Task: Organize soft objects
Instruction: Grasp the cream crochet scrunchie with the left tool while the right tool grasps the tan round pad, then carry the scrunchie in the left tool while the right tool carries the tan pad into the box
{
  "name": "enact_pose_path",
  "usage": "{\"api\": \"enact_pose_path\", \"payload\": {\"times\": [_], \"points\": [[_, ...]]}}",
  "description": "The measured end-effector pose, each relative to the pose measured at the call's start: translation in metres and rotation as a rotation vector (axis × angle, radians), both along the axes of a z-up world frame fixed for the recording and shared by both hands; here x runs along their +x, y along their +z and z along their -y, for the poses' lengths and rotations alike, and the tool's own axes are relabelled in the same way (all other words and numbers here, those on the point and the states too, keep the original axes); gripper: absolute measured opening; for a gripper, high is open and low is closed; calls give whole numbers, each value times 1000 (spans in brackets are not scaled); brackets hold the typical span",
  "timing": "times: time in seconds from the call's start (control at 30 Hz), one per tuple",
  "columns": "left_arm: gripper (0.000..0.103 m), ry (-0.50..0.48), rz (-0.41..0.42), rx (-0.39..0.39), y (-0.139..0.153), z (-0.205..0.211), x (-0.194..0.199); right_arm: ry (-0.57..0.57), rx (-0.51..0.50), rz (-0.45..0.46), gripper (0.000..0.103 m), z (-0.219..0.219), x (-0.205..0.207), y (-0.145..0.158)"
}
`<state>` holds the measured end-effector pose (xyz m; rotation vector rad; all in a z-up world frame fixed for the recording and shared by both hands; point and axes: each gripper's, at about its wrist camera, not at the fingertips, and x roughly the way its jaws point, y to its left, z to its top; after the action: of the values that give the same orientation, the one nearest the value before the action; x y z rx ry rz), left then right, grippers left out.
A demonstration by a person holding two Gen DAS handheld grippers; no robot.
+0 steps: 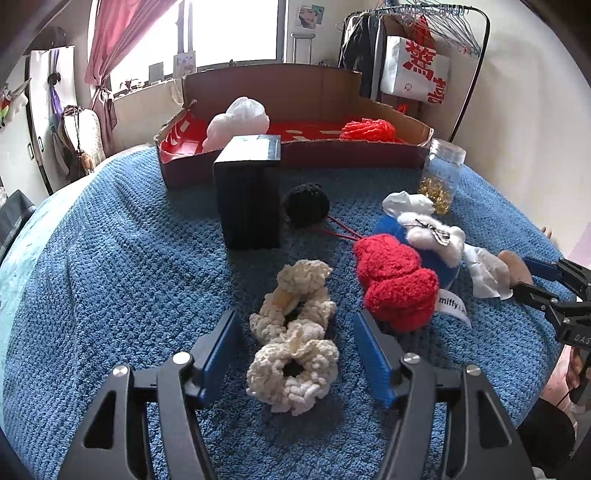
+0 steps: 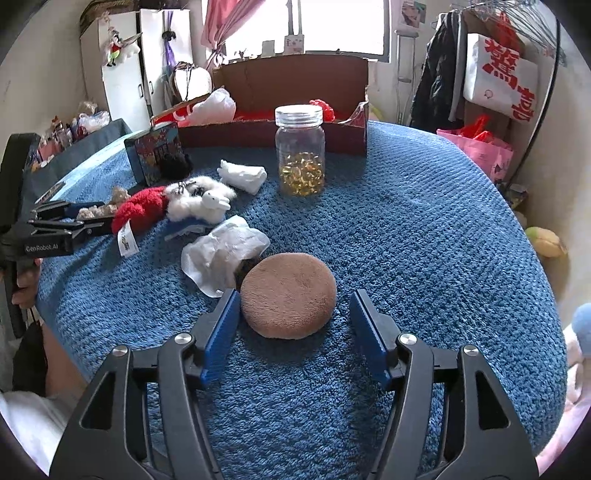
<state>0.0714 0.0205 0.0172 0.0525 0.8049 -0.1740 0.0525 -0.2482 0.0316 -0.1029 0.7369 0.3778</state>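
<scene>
Your left gripper (image 1: pixel 295 354) straddles the cream crocheted scrunchie (image 1: pixel 293 373), jaws apart (right gripper (image 2: pixel 293 334) likewise, probably clear of the tan round plush pad (image 2: pixel 288 295)); close, then lift toward the red-lined cardboard box (image 1: pixel 295 155).

Daylight enters through the far window (image 1: pixel 236 29), which is blown out to white in both views. The blue textured blanket (image 1: pixel 129 277) is evenly lit, with soft shadows beneath objects. Focus is sharp centrally. Fisheye distortion bends the edges, and the corners are black.
</scene>
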Motion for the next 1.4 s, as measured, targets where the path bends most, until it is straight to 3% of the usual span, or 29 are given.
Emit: {"api": "enact_pose_path", "payload": {"times": [0.13,0.17,0.2,0.5,0.87,1.13,1.4], "points": [[62,-3,1,4,0,2,0,24,-23,9,59,-2,2,-3],[45,-7,5,3,0,3,0,28,-23,16,46,-2,3,-3],[38,-9,7,5,0,3,0,31,-20,27,45,-1,3,-3],[36,-10,39,18,12,-1,-9,4,58,76,44,8,-3,10],[36,50,-2,45,13,-25,4,-8,14,54,44,1,4,11],[36,94,-18,85,24,-50,38,-46,-33,27,44,4,31,19],[36,96,-23,112,38,-71,88,-73,-76,11,44,12,86,33]]}}
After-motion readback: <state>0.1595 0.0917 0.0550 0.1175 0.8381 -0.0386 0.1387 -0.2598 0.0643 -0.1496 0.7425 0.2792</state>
